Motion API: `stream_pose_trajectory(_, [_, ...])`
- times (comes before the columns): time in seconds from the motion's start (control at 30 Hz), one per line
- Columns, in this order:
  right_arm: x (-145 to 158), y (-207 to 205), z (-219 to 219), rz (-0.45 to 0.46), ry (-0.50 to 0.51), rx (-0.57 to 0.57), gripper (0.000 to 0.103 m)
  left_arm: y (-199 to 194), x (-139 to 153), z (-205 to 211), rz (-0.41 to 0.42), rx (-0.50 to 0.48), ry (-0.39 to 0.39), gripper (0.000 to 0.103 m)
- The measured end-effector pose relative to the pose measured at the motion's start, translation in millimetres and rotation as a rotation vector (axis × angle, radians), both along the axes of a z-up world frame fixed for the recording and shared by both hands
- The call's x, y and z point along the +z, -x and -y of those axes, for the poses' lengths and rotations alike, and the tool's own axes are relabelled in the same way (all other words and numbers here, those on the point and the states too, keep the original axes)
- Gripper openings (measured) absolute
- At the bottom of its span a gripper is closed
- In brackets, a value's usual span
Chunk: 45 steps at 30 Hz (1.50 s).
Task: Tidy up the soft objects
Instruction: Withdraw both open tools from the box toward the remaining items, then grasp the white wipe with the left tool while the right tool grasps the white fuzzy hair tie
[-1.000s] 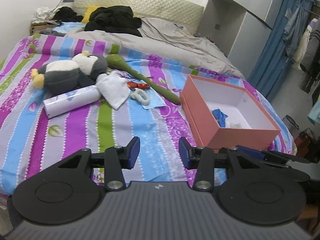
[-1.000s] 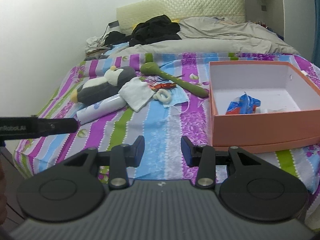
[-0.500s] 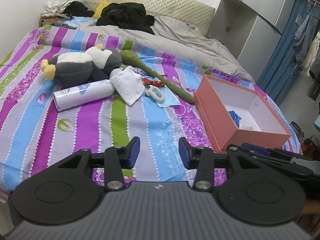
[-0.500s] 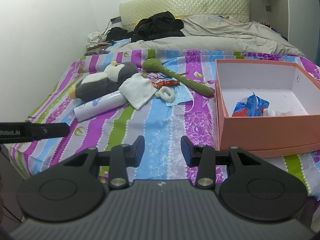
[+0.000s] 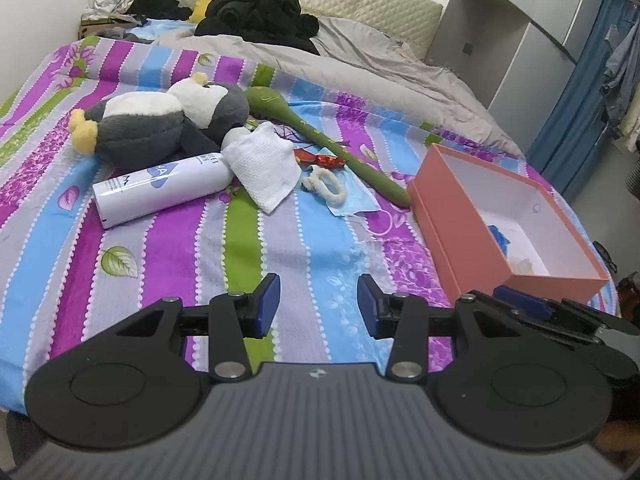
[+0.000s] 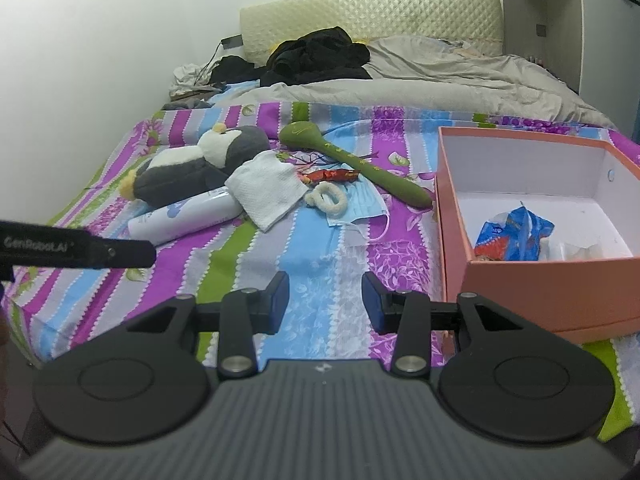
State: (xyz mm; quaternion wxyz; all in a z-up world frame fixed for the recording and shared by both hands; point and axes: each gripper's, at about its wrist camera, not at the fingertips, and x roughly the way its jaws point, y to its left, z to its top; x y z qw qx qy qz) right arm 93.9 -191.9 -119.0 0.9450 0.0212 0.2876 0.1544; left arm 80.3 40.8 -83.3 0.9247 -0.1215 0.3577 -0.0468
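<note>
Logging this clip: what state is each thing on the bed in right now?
Left tongs: open, empty.
Right tongs: open, empty.
Box: open, blue wrapper inside.
Penguin: lying on its side.
Bottle: lying down.
Cloth: folded, overlapping the bottle's end.
Mask: flat, scrunchie on it.

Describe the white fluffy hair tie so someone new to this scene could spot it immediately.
On the striped bedsheet, look left of the open pink cardboard box. The small white fluffy hair tie lies on a blue face mask, the only ring-shaped item, beside the folded white cloth.
</note>
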Motion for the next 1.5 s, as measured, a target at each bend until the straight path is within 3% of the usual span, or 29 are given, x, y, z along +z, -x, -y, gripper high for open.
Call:
stream_pose_trajectory(0.4, [-22, -37, -10, 0.002, -0.011, 0.009, 0.043, -56, -31, -8, -0.044, 0.037, -0.013, 0.054])
stream_pose_trajectory(0.87, [-64, -117, -24, -0.017, -0.006, -0.021, 0.043, -143, -85, -19, -0.074, 0.076, 0.009, 0.056])
stream_pose_trajectory(1.5, [-106, -223, -68, 0.007, 0.062, -0.014, 0.043, -230, -144, -52, -0.088, 0.171, 0.114, 0.056])
